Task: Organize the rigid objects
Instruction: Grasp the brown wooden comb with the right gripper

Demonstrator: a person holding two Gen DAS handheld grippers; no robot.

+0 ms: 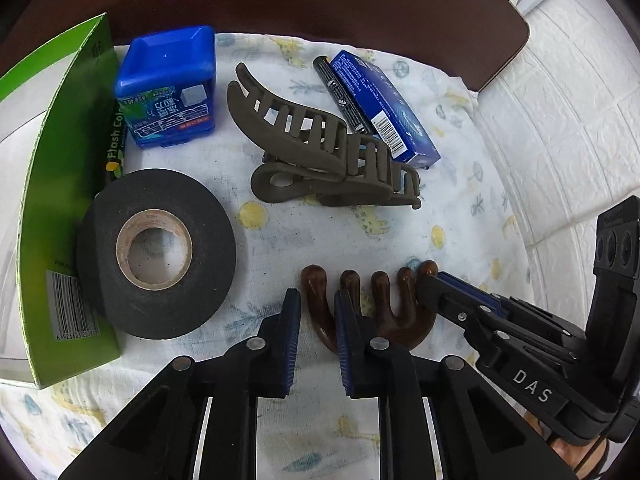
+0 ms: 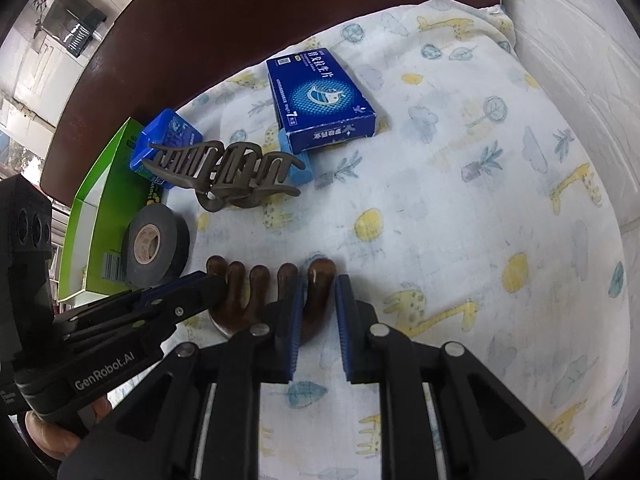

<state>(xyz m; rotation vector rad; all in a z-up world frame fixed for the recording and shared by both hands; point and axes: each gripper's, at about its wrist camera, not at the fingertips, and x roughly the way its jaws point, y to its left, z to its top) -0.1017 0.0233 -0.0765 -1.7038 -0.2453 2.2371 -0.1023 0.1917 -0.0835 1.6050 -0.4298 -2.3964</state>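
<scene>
Both grippers are pinched down on the brown hair claw (image 1: pixel 372 312) at the bottom centre of the frame. The left gripper (image 1: pixel 318 312) has its fingers squeezed on the left prong, and the right gripper (image 2: pixel 318 300) clamps the other end. It lies on the printed cloth (image 2: pixel 460 208), just below the tape roll (image 1: pixel 156 252) and grey claw clip (image 1: pixel 320 148).

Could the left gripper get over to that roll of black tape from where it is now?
Probably yes, but not right now. The tape roll lies flat with bare cloth between it and the left gripper. But that gripper is shut on one end of the brown hair claw, so it would have to let go first.
</scene>
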